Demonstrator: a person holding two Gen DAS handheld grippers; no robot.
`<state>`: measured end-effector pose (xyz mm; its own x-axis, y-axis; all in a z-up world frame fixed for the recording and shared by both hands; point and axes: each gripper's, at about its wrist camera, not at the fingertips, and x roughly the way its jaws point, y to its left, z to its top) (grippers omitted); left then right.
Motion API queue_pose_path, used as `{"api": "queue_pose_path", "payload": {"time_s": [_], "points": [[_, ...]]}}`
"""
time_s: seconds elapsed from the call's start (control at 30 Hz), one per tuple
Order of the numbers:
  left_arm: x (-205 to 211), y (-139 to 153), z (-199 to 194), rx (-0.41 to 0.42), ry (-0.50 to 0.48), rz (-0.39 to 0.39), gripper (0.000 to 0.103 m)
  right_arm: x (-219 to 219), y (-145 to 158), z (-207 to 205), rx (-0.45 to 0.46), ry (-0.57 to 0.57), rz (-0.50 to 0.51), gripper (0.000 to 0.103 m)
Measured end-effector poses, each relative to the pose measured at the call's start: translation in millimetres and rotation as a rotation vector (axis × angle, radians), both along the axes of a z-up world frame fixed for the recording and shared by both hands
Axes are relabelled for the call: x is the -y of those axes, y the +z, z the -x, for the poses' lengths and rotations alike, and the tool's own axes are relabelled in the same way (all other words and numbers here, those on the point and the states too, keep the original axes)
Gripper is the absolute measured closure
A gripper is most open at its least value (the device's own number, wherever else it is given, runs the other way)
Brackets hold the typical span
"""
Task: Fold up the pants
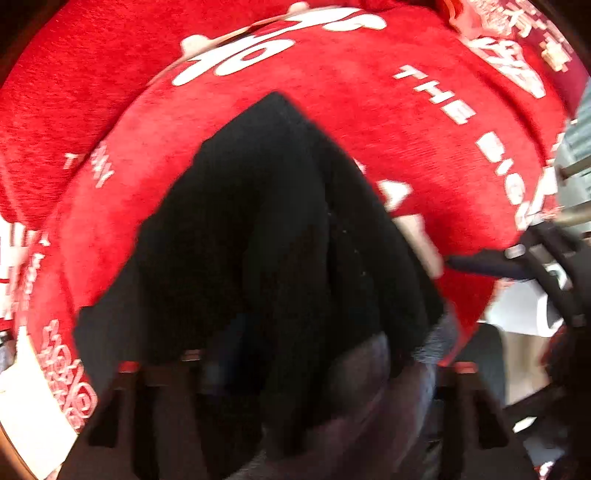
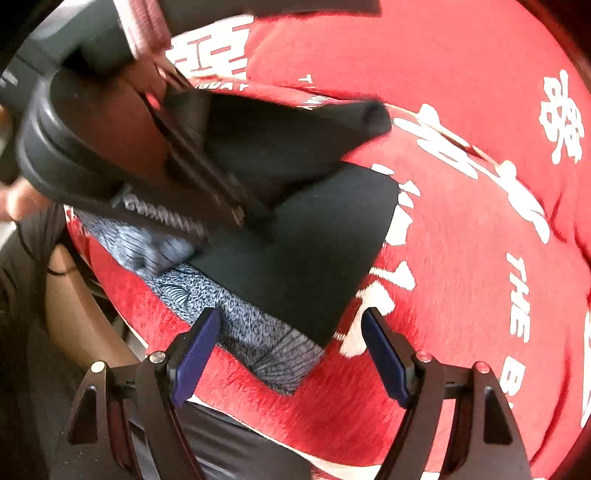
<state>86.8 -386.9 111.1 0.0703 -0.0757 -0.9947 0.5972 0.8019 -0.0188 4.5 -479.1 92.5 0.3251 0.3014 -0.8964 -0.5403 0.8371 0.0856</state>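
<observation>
The black pants [image 2: 295,236] with a grey patterned waistband [image 2: 258,332] lie partly folded on a red blanket. My left gripper [image 2: 236,218] is shut on the pants fabric and lifts a fold of it; in the left wrist view the black cloth [image 1: 266,240] drapes over the fingers and hides them. My right gripper [image 2: 291,354] is open and empty, its blue fingers [image 2: 195,350] standing on either side of the waistband end, just above it. The right gripper's tip also shows at the right edge of the left wrist view [image 1: 480,264].
The red blanket [image 2: 461,221] with white lettering covers the whole surface, with soft ridges and folds [image 1: 332,103]. The person's hand and pink cuff [image 2: 144,33] hold the left gripper at upper left. The surface's edge and a tan floor [image 2: 70,314] lie to the left.
</observation>
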Motion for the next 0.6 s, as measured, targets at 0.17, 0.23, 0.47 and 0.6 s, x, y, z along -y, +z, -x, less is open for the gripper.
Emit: {"api": "queue_pose_path", "payload": {"time_s": [0.17, 0.23, 0.47, 0.6], "points": [[-9, 49, 13, 0.023, -0.028, 0.1, 0.032, -12, 8, 15, 0.016, 0.038, -0.082, 0.02], [-26, 70, 13, 0.034, -0.02, 0.161, 0.032, -11, 11, 15, 0.026, 0.038, -0.111, 0.019], [-137, 93, 9, 0.215, 0.187, 0.198, 0.001, -6, 25, 21, 0.01, 0.024, -0.213, 0.018], [-187, 44, 10, 0.184, 0.343, 0.097, 0.001, -2, 29, 8, -0.026, -0.038, -0.291, 0.016]]}}
